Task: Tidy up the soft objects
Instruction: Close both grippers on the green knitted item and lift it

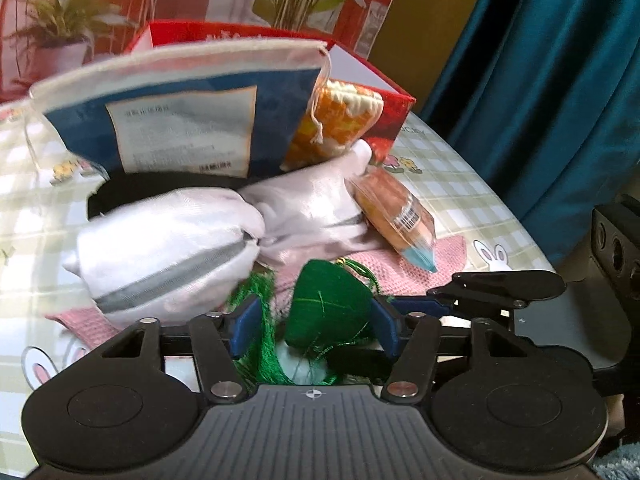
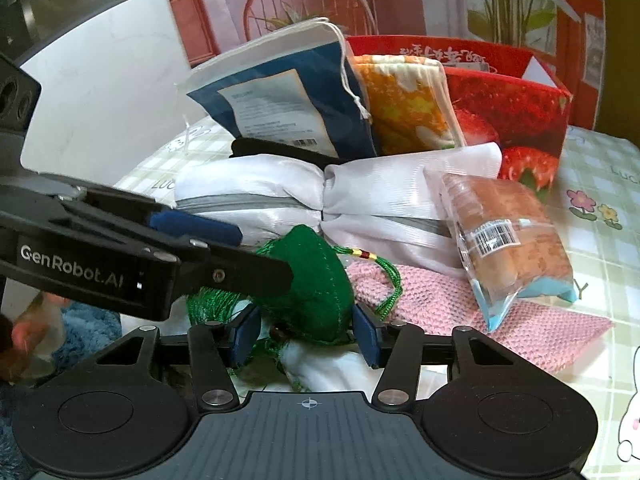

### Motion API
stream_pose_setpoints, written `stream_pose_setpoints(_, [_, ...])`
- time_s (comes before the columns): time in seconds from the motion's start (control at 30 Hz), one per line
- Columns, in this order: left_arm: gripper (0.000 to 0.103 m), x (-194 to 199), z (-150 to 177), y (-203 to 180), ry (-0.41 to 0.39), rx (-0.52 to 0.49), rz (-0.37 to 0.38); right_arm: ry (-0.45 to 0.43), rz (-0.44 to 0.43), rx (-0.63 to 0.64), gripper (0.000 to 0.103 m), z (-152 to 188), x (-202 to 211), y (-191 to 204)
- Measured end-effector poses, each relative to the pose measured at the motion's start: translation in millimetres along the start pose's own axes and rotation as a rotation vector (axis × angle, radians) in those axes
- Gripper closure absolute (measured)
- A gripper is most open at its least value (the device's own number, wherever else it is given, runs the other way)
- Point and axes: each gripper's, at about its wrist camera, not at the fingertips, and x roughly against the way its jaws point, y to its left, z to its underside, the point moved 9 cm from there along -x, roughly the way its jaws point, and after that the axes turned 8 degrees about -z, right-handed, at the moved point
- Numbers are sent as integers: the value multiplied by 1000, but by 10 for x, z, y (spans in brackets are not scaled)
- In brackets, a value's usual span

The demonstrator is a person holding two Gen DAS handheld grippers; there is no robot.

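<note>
Only the right wrist view shows strawberries (image 2: 520, 120) on the red box (image 2: 540, 92).

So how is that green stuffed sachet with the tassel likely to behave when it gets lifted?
The green sachet looks padded and stitched, so it should squash between fingers rather than resist, and is probably light for its size. Its loose tassel threads will likely dangle and could snag on the fingers. The fabric looks matte, so slipping seems unlikely.

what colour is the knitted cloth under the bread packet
Pink; the knitted cloth under the bread packet shows best in the right wrist view.
</note>
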Motion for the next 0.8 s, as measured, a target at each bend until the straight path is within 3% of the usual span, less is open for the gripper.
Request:
stream_pose_setpoints(0.2, [45, -43, 16, 18, 7, 42, 53, 0, 7, 10, 55, 13, -44, -3])
stream_pose_setpoints(0.4, [56, -22, -2, 96, -10, 74, 49, -24, 3, 49, 59, -29, -64, 27])
stream_pose_setpoints(0.8, [56, -54, 18, 132, -2, 94, 49, -23, 16, 85, 58, -27, -134, 29])
